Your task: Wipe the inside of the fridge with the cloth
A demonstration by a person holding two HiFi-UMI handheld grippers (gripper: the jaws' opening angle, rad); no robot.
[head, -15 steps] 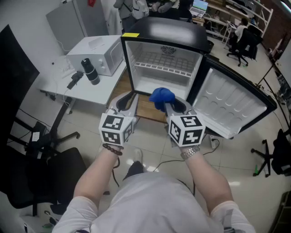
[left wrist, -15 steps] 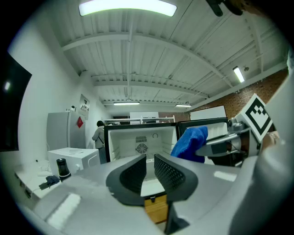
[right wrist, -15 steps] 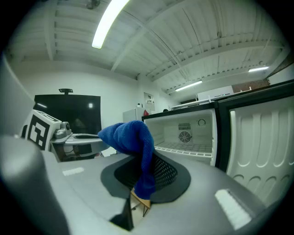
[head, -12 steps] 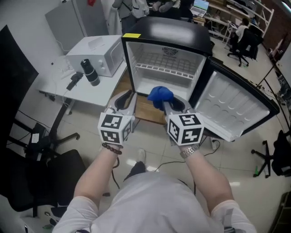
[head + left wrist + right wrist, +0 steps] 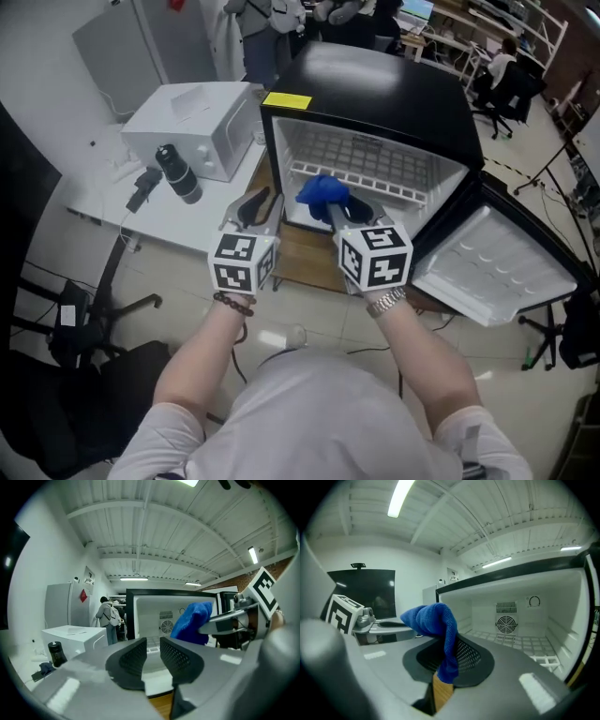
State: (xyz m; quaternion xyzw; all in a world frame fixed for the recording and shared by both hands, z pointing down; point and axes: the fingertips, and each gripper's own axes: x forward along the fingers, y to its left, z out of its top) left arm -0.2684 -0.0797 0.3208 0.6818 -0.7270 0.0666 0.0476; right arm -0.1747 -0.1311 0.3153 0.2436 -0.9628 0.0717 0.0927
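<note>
One fridge [image 5: 375,84], black outside and white inside, stands straight ahead of both your grippers, just beyond their tips. Its one door [image 5: 497,267] hangs wide open, ahead and to the right of your right gripper [image 5: 352,214]. Inside, one wire shelf [image 5: 361,173] runs across just past the jaw tips, and one round fan grille [image 5: 506,624] sits on the back wall, dead ahead of the right gripper. One white table [image 5: 178,220] lies to the left of your left gripper [image 5: 258,208]. On it are one white microwave [image 5: 192,117], ahead and left of that gripper, and one black flask [image 5: 178,173], standing nearer to it. The two grippers are side by side, close together but not touching, each with one marker cube: left cube [image 5: 242,264], right cube [image 5: 375,255]. The right gripper's jaws are clamped on the one blue cloth [image 5: 322,195]. The cloth bunches up above the pads, with one tail hanging down between them, and its bunched end is at the fridge's open mouth, in front of the shelf. From the left gripper the cloth shows ahead and to the right. The left gripper's jaws stand slightly apart, with a narrow gap and nothing between the pads. There is one beaded bracelet [image 5: 232,305] on your left wrist behind the left cube, and one watch [image 5: 386,302] on your right wrist behind the right cube.
</note>
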